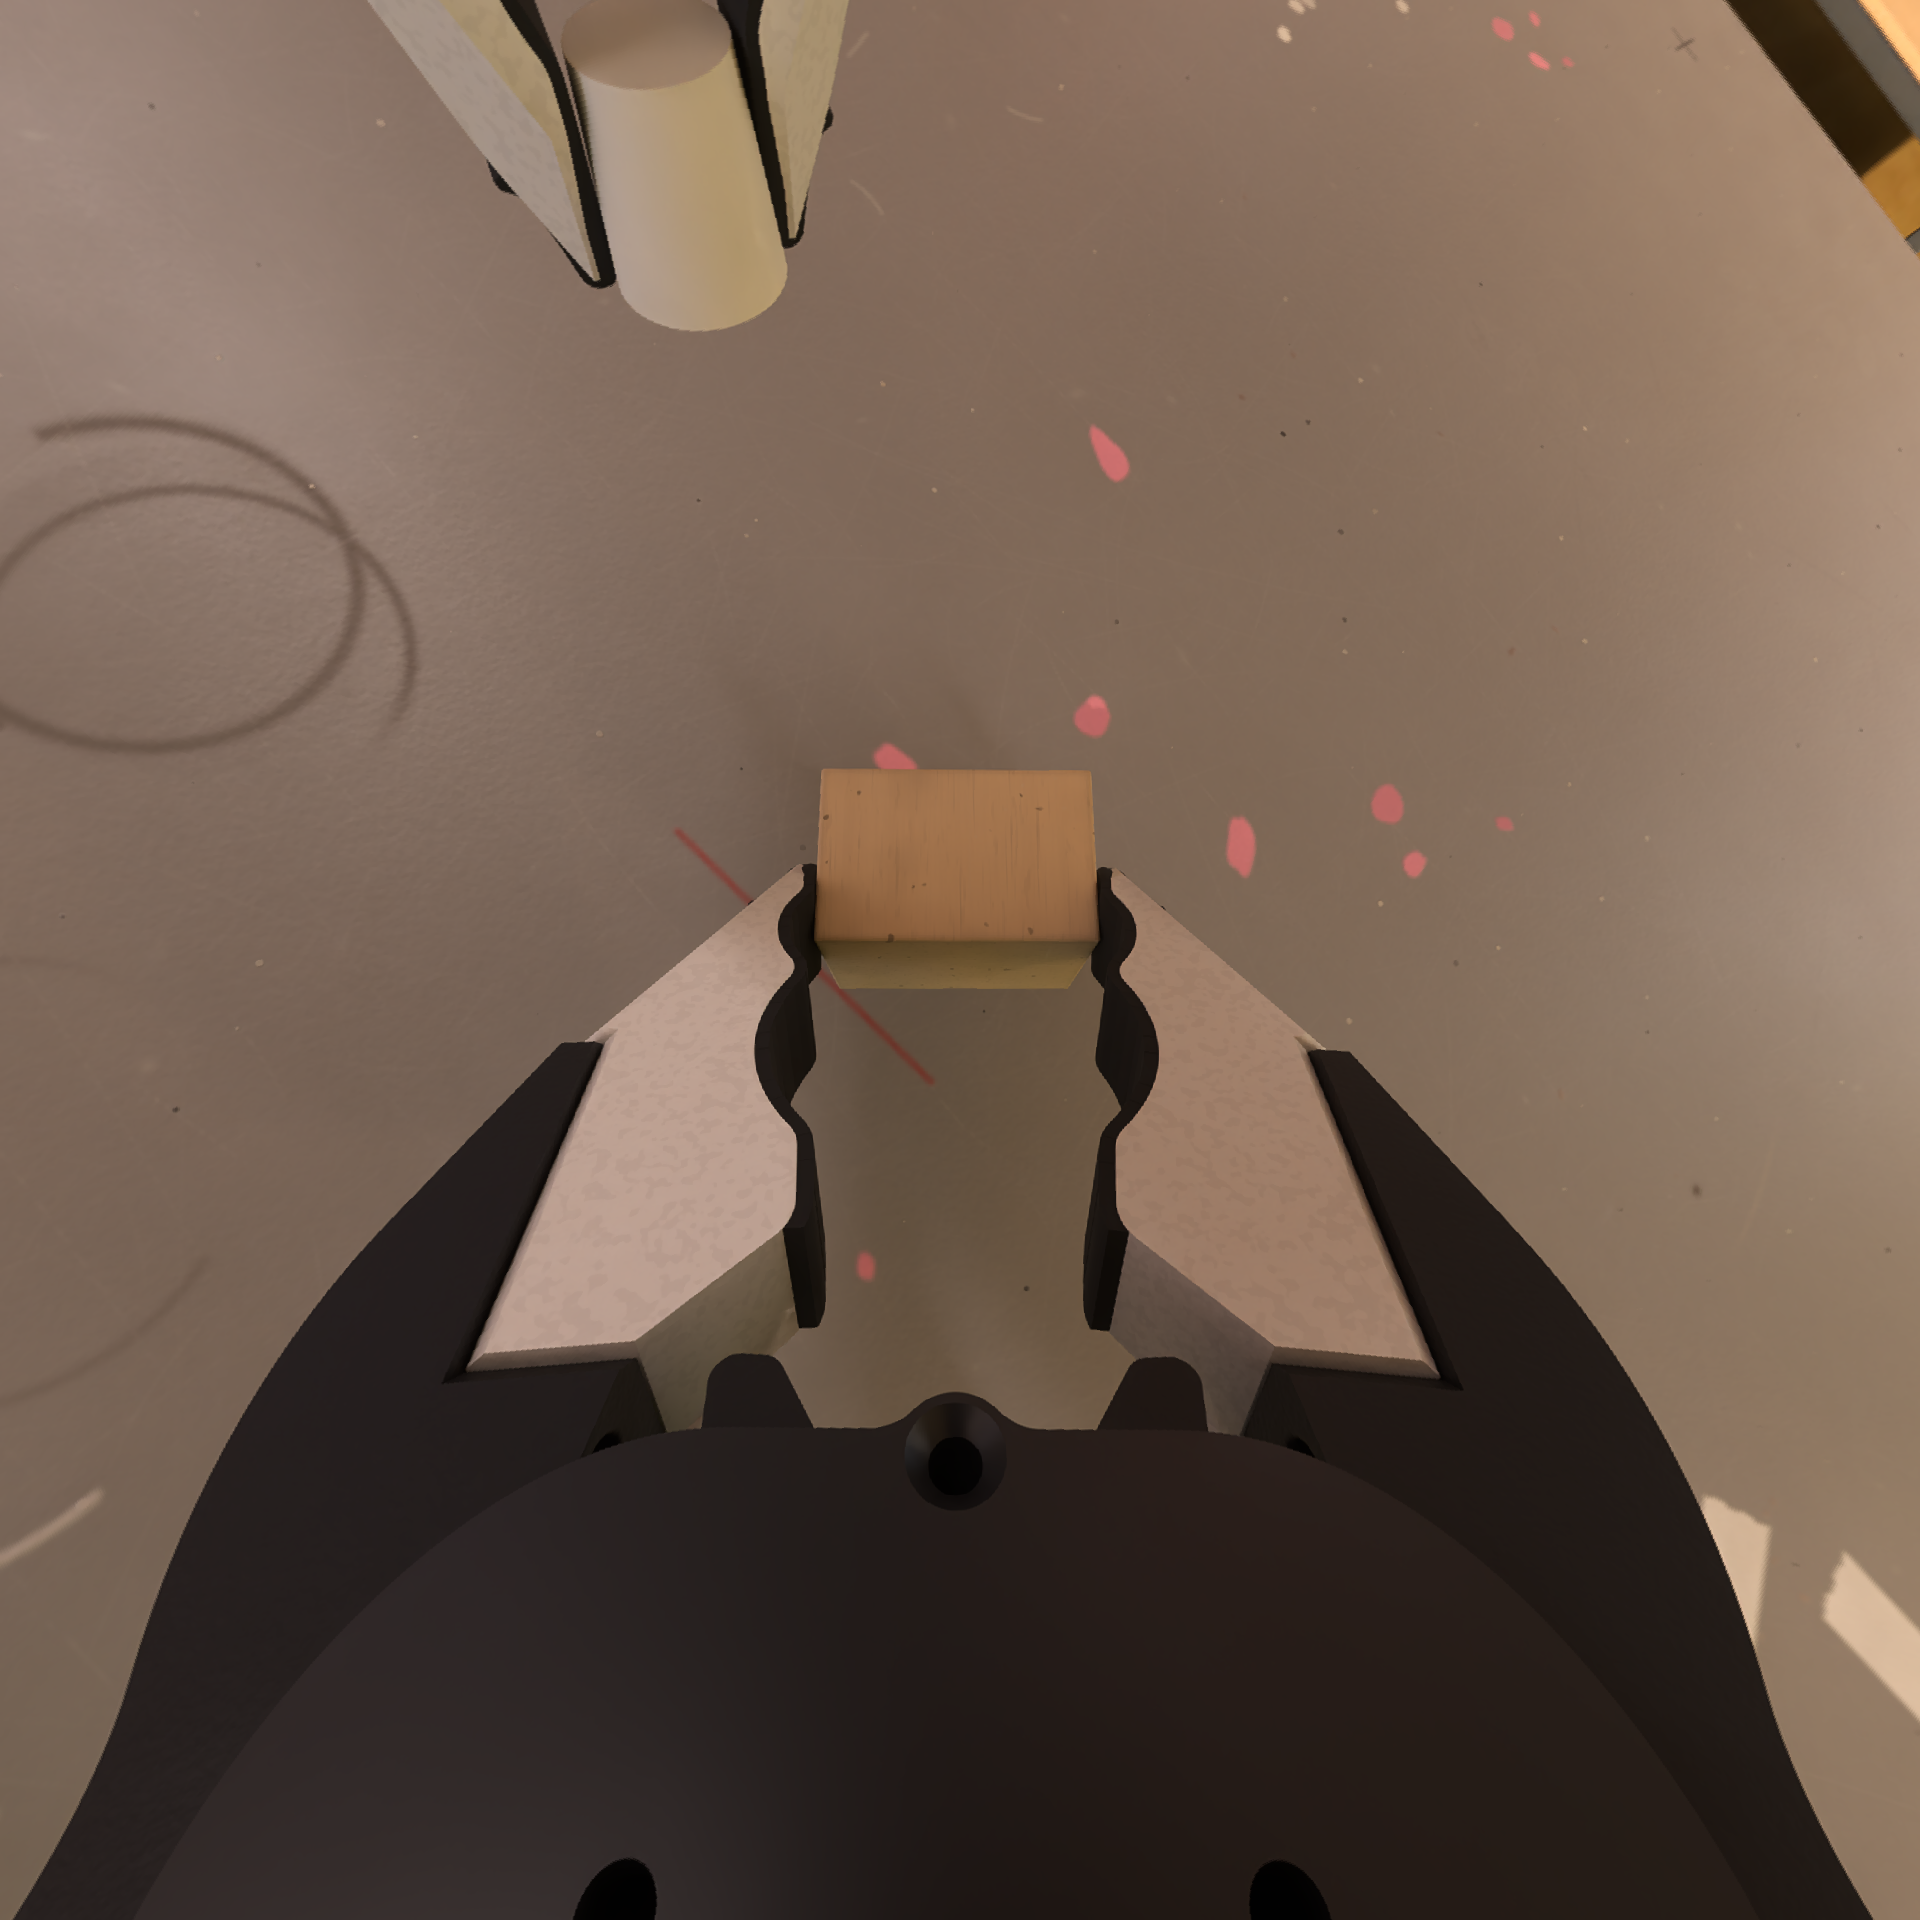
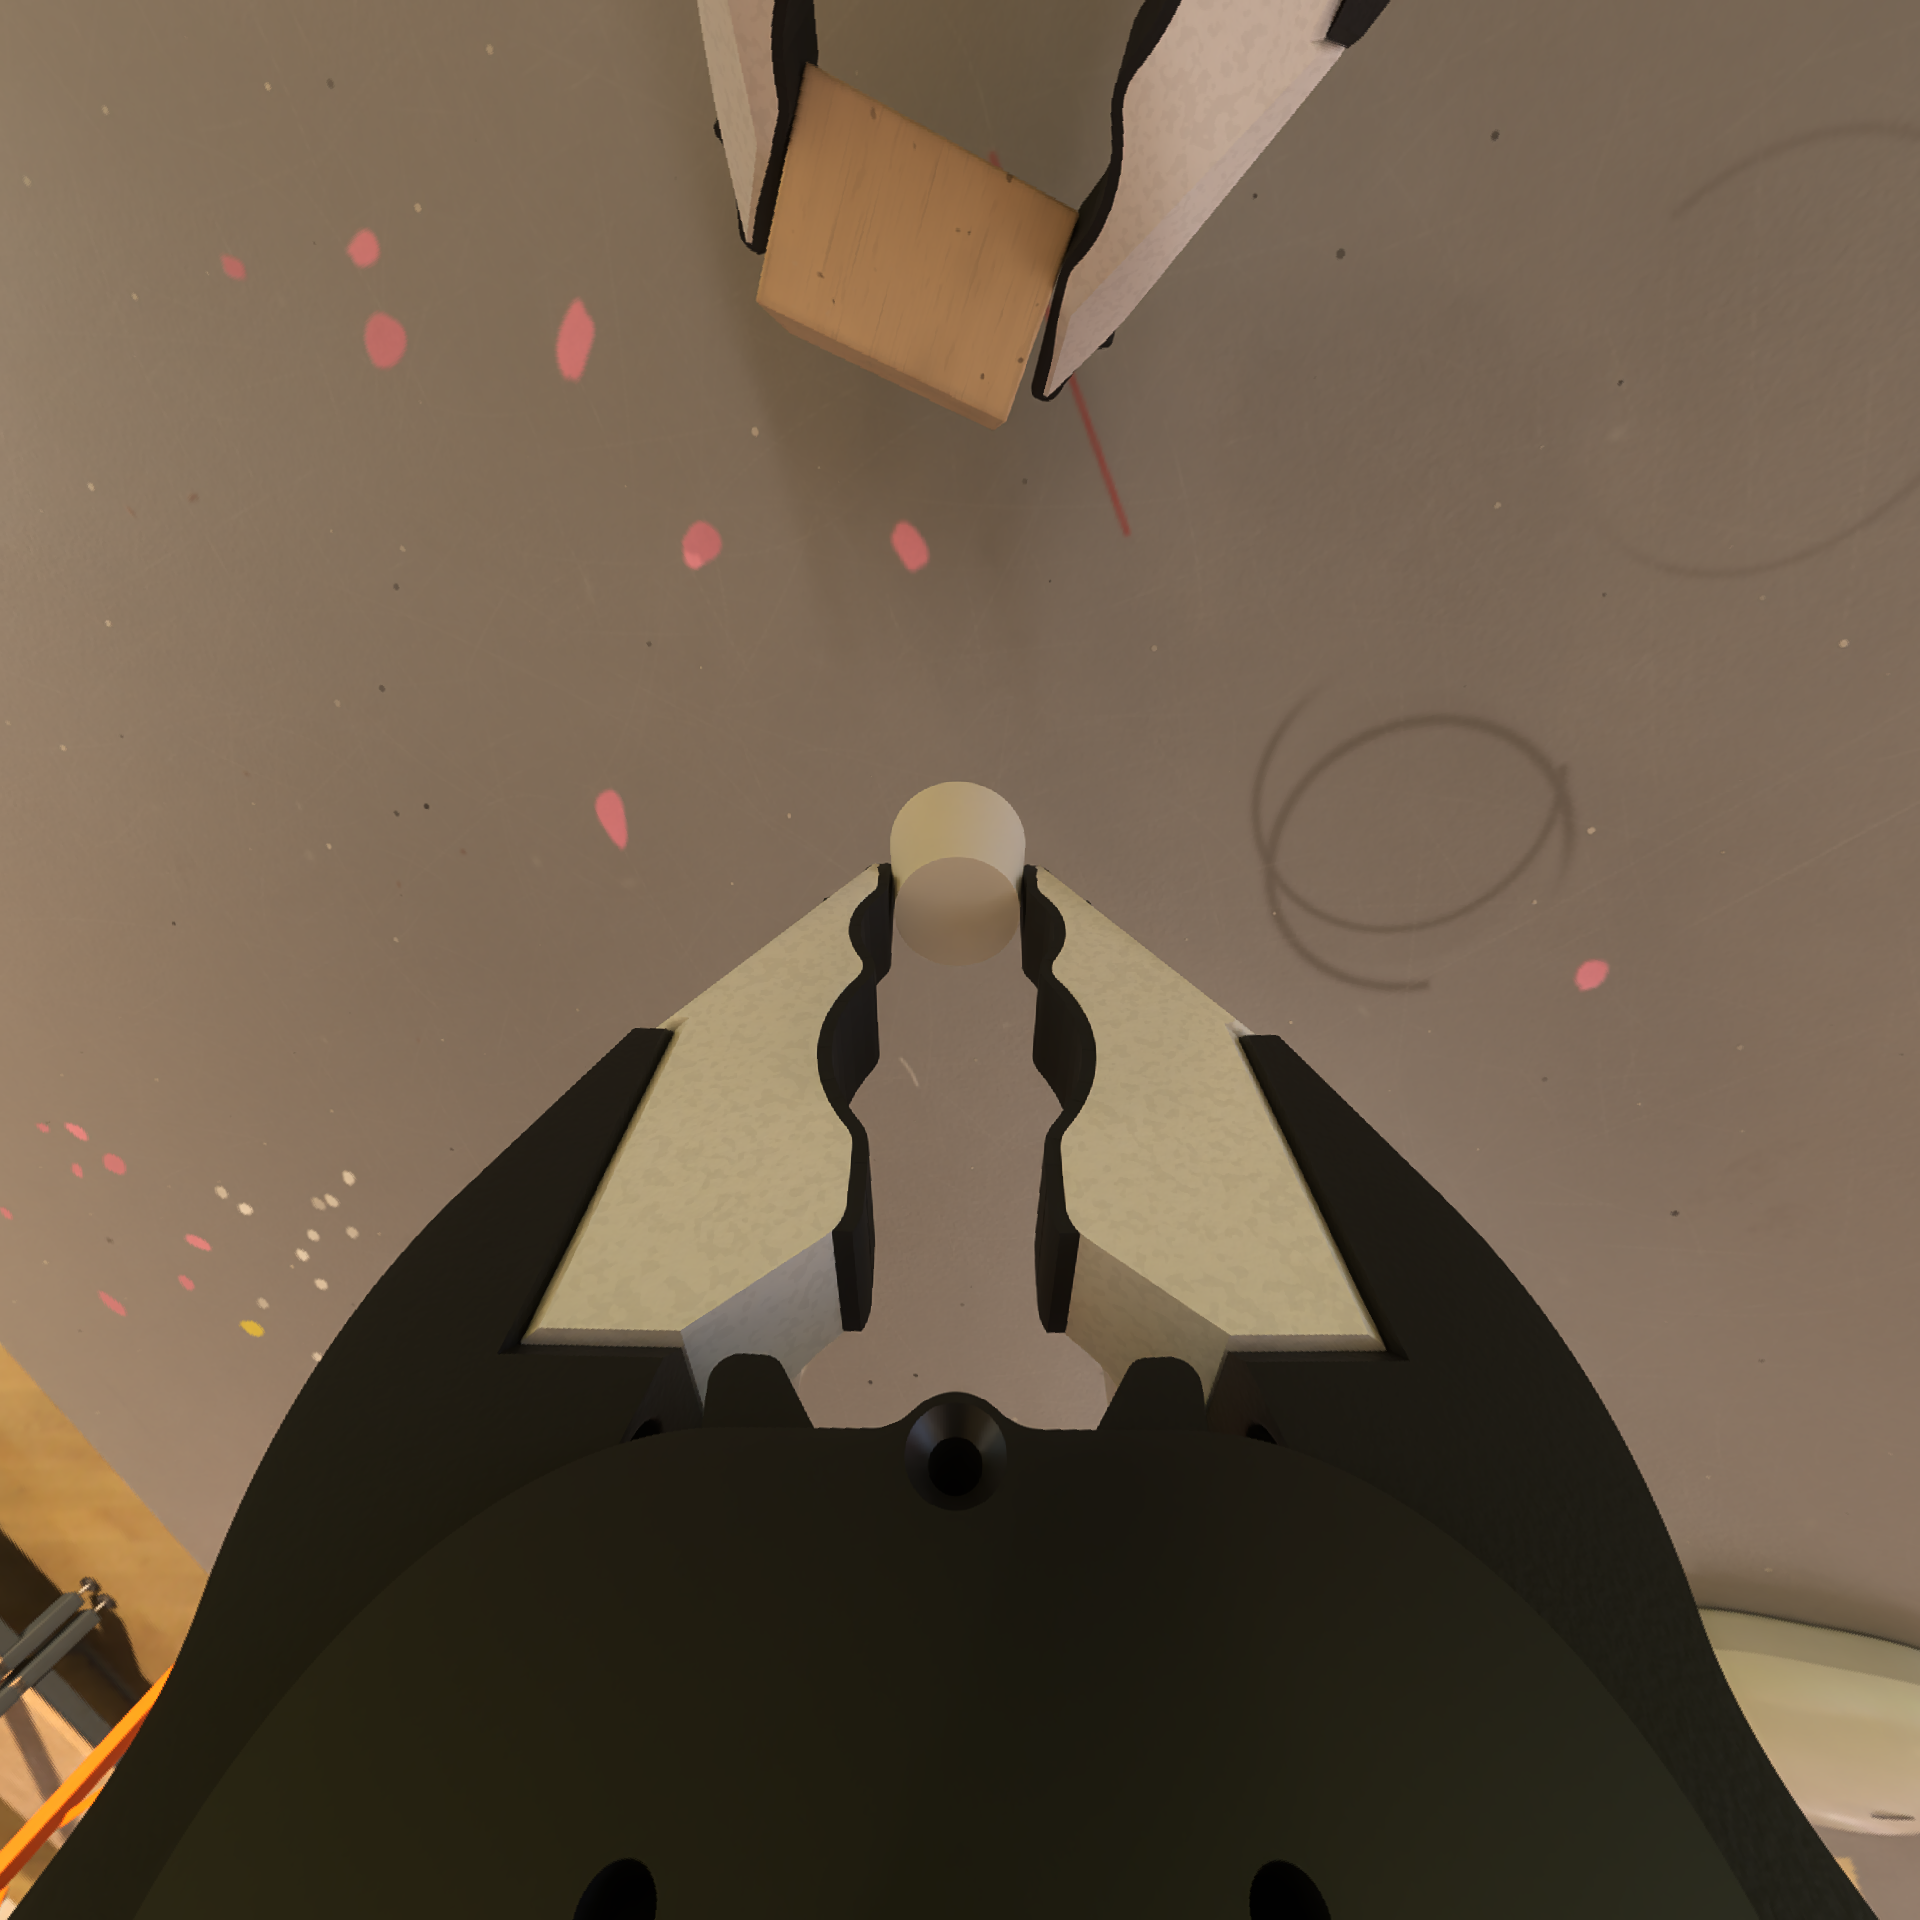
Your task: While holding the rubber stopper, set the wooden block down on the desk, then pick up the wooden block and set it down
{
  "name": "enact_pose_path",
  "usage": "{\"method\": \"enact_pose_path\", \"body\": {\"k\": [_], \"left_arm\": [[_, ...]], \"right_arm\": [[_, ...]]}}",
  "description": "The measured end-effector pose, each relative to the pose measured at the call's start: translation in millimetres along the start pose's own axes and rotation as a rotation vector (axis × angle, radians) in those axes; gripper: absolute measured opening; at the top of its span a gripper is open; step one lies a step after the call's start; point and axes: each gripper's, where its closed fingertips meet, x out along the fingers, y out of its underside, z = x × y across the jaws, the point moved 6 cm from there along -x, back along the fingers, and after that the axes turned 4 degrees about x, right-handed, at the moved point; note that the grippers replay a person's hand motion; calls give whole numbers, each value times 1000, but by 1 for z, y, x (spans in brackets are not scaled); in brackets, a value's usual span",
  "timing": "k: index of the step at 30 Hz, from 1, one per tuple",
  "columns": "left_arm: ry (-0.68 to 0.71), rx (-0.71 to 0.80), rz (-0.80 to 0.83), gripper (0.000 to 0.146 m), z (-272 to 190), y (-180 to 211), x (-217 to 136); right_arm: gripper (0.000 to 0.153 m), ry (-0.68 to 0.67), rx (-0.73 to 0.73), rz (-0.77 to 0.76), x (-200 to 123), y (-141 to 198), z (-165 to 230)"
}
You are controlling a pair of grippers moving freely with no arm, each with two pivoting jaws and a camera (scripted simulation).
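My left gripper (image 1: 956,914) is shut on the wooden block (image 1: 954,868), a tan cuboid pinched between its fingertips, pointing down at the grey-brown desk (image 1: 1455,623). I cannot tell whether the block touches the desk. My right gripper (image 2: 956,883) is shut on the rubber stopper (image 2: 956,914), a cream cylinder held at its fingertips over the desk (image 2: 416,675). The right gripper (image 1: 693,258) with the stopper (image 1: 686,177) also shows at the top of the left wrist view. The left gripper (image 2: 902,312) with the block (image 2: 914,249) shows at the top of the right wrist view.
The desk bears pink paint spots (image 1: 1108,453), a thin red line (image 1: 883,1039) and dark ring marks (image 2: 1413,831). The desk's edge runs at the top right (image 1: 1860,145). A pale round object (image 2: 1829,1725) lies at the lower right, and an orange strap (image 2: 83,1766) at the lower left.
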Motion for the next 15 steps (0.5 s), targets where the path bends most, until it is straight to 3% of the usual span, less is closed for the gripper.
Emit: {"method": "enact_pose_path", "body": {"k": [7,15], "left_arm": [[0,64,-113,53,3,13,3],[10,89,-122,53,3,17,3]], "right_arm": [[24,-15,32,-19,3,-1,-3],[24,-9,17,-34,6,-1,-3]]}}
